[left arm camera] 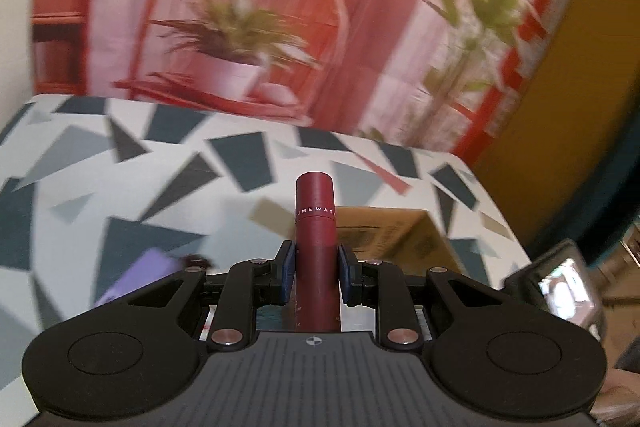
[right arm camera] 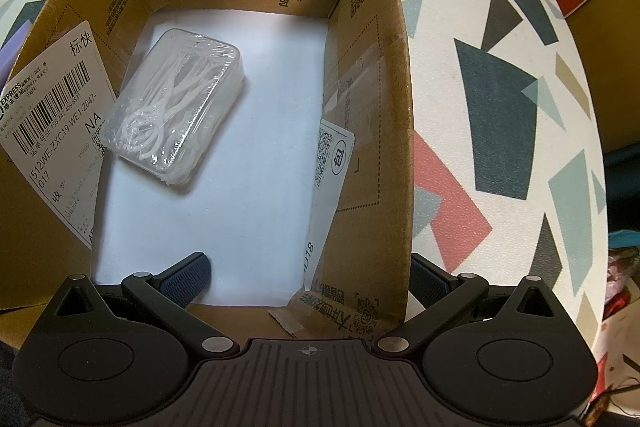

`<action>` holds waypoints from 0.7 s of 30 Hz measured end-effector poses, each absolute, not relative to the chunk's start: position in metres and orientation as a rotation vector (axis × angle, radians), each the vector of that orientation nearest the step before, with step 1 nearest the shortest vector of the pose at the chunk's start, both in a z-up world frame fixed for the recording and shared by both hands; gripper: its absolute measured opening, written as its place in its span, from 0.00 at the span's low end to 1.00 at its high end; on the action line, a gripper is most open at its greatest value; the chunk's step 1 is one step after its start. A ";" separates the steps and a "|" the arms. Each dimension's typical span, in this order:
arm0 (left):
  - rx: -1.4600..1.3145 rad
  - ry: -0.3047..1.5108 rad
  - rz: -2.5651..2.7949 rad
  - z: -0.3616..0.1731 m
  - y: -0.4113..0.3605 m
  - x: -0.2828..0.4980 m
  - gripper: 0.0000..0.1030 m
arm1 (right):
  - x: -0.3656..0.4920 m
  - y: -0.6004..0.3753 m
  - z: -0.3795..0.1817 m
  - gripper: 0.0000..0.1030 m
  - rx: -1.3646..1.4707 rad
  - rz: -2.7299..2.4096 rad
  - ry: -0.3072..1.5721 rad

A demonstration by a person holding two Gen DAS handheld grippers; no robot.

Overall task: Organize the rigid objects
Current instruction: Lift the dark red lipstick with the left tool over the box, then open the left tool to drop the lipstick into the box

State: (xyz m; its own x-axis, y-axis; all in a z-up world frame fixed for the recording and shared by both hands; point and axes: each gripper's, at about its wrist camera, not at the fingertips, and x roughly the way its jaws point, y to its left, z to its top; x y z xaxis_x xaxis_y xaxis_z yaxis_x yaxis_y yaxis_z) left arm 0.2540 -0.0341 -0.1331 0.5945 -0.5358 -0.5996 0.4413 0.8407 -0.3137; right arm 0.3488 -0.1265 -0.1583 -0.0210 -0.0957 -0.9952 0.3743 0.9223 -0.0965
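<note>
In the left wrist view my left gripper [left arm camera: 316, 263] is shut on a dark red tube [left arm camera: 315, 227] that stands up between the blue pads, lifted above the table. The cardboard box [left arm camera: 400, 235] lies just behind and right of it. In the right wrist view my right gripper [right arm camera: 308, 279] is open and empty over the near right corner of the open cardboard box [right arm camera: 372, 75]; its left finger [right arm camera: 188, 279] is inside, its right finger [right arm camera: 432, 279] outside the wall. A clear plastic case of floss picks [right arm camera: 176, 107] lies on the box's white floor.
The box sits on a table [right arm camera: 500, 107] covered in a white cloth with grey, teal and red shapes. A purple object [left arm camera: 136, 279] lies at the left gripper's left. A red-and-pink backdrop with plants [left arm camera: 240, 27] stands behind the table. The other gripper's camera [left arm camera: 560, 283] shows at right.
</note>
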 end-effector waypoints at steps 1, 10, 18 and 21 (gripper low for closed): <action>-0.136 0.746 -0.590 -0.135 -0.039 0.256 0.23 | 0.349 -0.126 -0.158 1.00 0.225 -0.380 1.551; -0.186 0.888 -0.697 -0.166 -0.062 0.272 0.23 | 0.349 -0.126 -0.158 1.00 0.223 -0.381 1.551; -0.184 0.959 -0.757 -0.182 -0.070 0.274 0.23 | 0.348 -0.125 -0.157 1.00 0.221 -0.382 1.552; -0.180 0.967 -0.771 -0.184 -0.075 0.276 0.23 | 0.348 -0.126 -0.157 1.00 0.224 -0.384 1.551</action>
